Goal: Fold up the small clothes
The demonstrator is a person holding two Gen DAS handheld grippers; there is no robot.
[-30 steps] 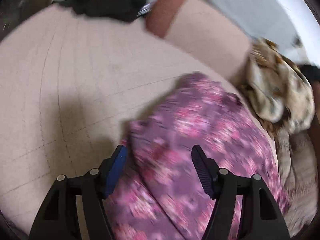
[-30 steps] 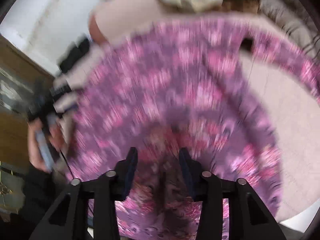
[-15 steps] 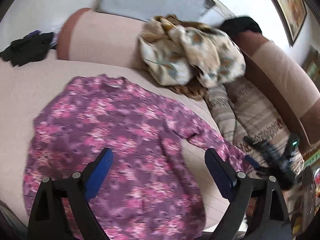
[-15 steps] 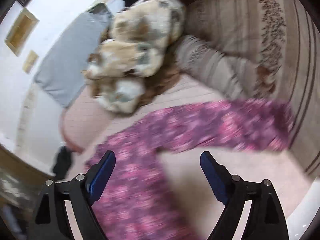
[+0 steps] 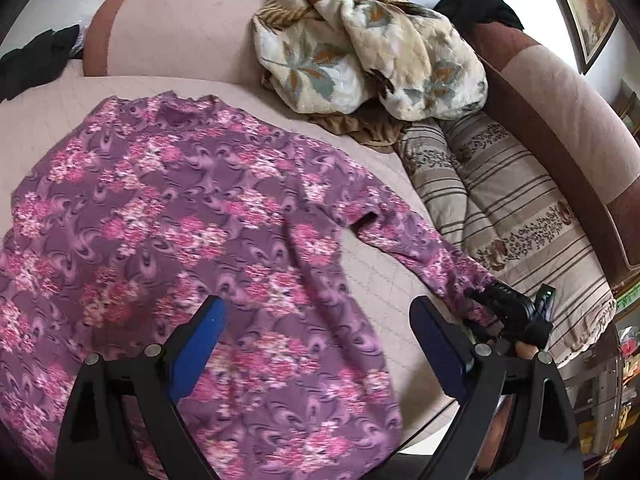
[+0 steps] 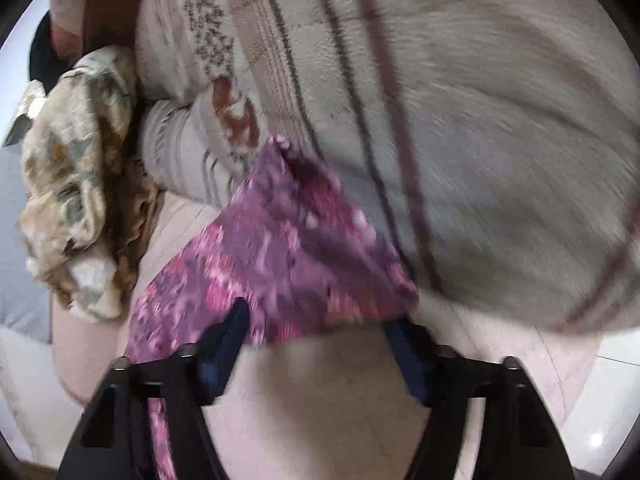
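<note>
A purple long-sleeved top with pink flowers [image 5: 180,216] lies spread flat on the pink sofa seat [image 5: 380,280], neck toward the backrest. Its right sleeve [image 5: 404,240] stretches out toward the striped blanket. My left gripper [image 5: 316,340] is open and empty, hovering above the top's lower hem. My right gripper [image 6: 316,344] is open with the sleeve cuff [image 6: 288,248] between and just ahead of its fingers. It also shows in the left wrist view [image 5: 508,312] at the sleeve's end.
A crumpled cream leaf-print blanket [image 5: 372,44] lies at the backrest. A striped beige blanket [image 5: 508,208] covers the sofa's right part, right behind the cuff [image 6: 440,120]. Dark clothes [image 5: 36,56] lie far left. The sofa's front edge is close below both grippers.
Both grippers let go of the top and opened. The left pulled back and up, showing the whole top. The right swung to the right sleeve's cuff and moved in on it.
</note>
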